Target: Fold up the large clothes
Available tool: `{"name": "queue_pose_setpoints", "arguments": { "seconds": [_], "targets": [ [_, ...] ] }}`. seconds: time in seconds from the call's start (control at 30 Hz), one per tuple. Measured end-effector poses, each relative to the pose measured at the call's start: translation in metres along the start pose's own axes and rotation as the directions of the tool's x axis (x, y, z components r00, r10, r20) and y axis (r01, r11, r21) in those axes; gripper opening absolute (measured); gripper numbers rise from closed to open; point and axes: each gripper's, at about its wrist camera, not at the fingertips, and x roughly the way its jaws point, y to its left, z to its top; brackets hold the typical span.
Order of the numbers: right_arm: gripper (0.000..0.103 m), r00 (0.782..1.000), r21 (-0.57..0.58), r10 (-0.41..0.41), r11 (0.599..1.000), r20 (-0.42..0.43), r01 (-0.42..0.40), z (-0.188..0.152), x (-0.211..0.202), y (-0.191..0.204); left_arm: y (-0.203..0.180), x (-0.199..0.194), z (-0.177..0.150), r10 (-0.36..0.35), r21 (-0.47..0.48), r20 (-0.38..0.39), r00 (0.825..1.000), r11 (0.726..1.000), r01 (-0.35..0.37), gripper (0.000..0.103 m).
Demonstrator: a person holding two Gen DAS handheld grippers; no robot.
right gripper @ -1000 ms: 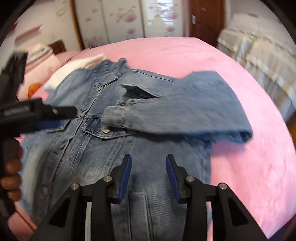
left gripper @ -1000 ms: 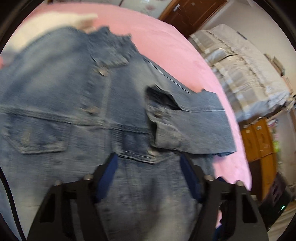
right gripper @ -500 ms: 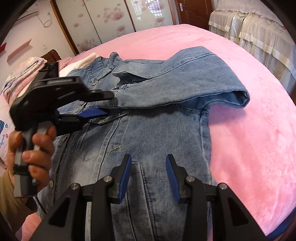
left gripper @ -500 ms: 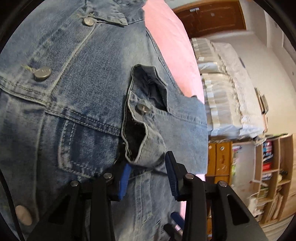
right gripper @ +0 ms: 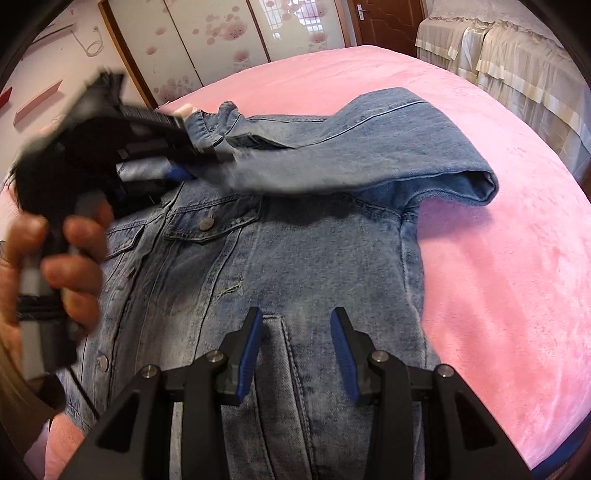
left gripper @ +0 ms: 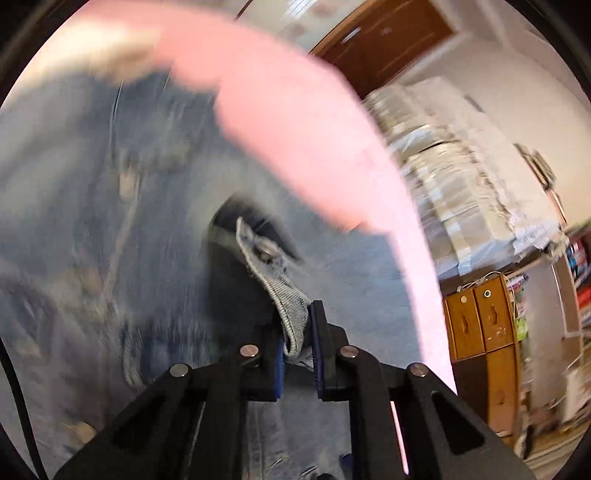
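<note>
A blue denim jacket lies front-up on the pink bed, its sleeve folded across the chest. My left gripper is closing, and its blue pads pinch the sleeve cuff, which is lifted off the jacket. Seen from the right wrist view, the left gripper holds that cuff above the chest pockets, with a person's hand on its handle. The right gripper hovers open over the jacket's lower front with nothing between its fingers.
Pink bedspread surrounds the jacket on the right. A second bed with a cream cover, a brown door and floral wardrobe doors stand behind. A wooden cabinet stands beyond the bed's edge.
The left gripper moved in onto the sleeve cuff, shut on it and lifted it off the jacket's chest. The right gripper stayed open over the jacket's lower front.
</note>
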Motion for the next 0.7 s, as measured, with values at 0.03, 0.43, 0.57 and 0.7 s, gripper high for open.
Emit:
{"name": "queue_pose_setpoints", "arguments": {
  "seconds": [0.03,0.43,0.57,0.7],
  "targets": [
    [0.039,1.000,0.001,-0.003,1.000,0.003,0.003,0.001,-0.001,0.000,-0.011,-0.012,0.009,0.003,0.035,0.036,0.999,0.999,-0.004,0.010],
    [0.039,1.000,0.012,-0.008,1.000,-0.002,0.008,0.008,0.002,0.004,0.020,-0.096,0.072,0.138,0.152,0.242,0.960,0.972,-0.178,0.010],
    [0.039,1.000,-0.011,-0.022,1.000,-0.008,0.022,0.009,0.003,0.010,0.081,-0.087,0.054,0.229,0.100,0.176,0.957,0.963,-0.249,0.010],
    [0.042,0.999,0.001,-0.050,0.999,0.000,0.050,0.015,0.001,0.002,0.122,-0.076,0.038,0.247,0.028,0.107,0.963,0.968,-0.251,0.009]
  ]
}}
